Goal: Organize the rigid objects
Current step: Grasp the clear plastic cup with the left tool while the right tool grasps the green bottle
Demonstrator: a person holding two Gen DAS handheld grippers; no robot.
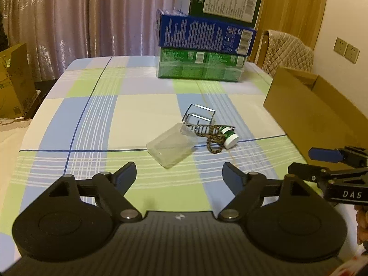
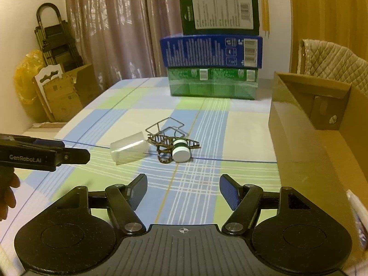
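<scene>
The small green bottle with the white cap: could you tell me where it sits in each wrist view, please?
Left wrist view: the small green bottle lies on its side right of centre, just right of the clear plastic cup, against the patterned cord.
Right wrist view: the bottle lies near centre, white cap toward the camera, right of the cup.
Shared landmark: the stack of boxes at the table's far edge.

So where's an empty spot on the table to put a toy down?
Bare cloth lies between the open left gripper and the clear cup, and between the stacked boxes and the wire rack. It is crowded where cup, rack, strap and small jar cluster beside the cardboard box.
</scene>
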